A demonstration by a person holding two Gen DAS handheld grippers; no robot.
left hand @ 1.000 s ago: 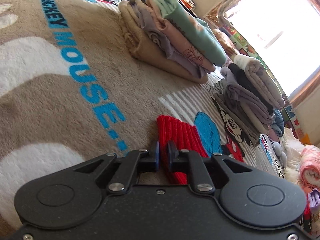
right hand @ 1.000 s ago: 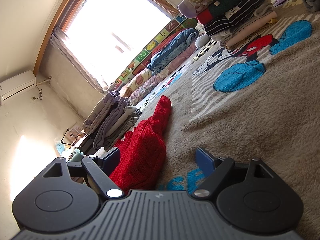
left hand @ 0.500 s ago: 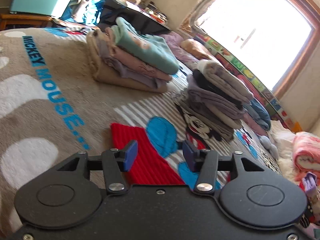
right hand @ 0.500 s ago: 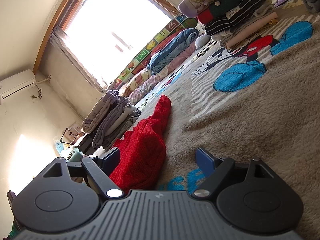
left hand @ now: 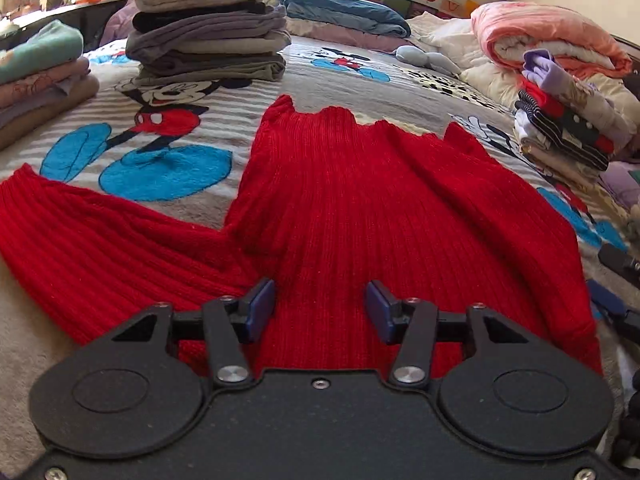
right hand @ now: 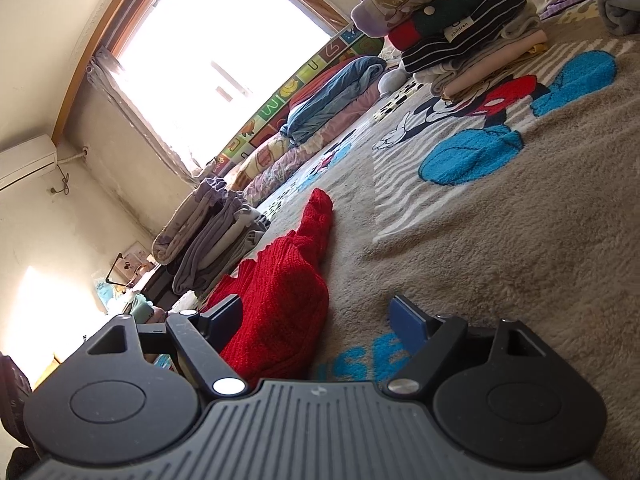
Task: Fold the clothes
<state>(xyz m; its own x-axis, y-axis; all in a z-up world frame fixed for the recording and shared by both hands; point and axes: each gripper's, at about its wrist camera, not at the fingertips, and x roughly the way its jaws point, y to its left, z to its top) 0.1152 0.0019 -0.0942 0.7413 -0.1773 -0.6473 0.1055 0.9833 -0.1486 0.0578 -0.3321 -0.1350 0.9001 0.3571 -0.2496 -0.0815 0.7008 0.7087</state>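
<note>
A red ribbed sweater (left hand: pixel 360 208) lies spread flat on the Mickey Mouse blanket (left hand: pixel 24 344), one sleeve (left hand: pixel 92 240) stretched out to the left. My left gripper (left hand: pixel 320 308) hovers open over the sweater's near edge, nothing between its pads. In the right wrist view the sweater (right hand: pixel 280 304) is a bunched red edge. My right gripper (right hand: pixel 316 320) sits low on the blanket, its jaws closing with that edge between them, against the left pad (right hand: pixel 224 316) and apart from the right one. The right gripper's fingers (left hand: pixel 608 300) also show at the sweater's right side.
Stacks of folded clothes ring the bed: a grey stack (left hand: pixel 208 24) at the back, pastel ones (left hand: pixel 36 68) at the left, a striped stack (left hand: pixel 568 120) at the right. Rolled pink bedding (left hand: pixel 552 36) and a blue quilt (left hand: pixel 344 12) lie by the window (right hand: pixel 224 52).
My left gripper, nearly shut at the red sleeve's end, has opened and swung across, rolling to face the sweater's body. The right gripper stayed put and its jaws narrowed a little.
</note>
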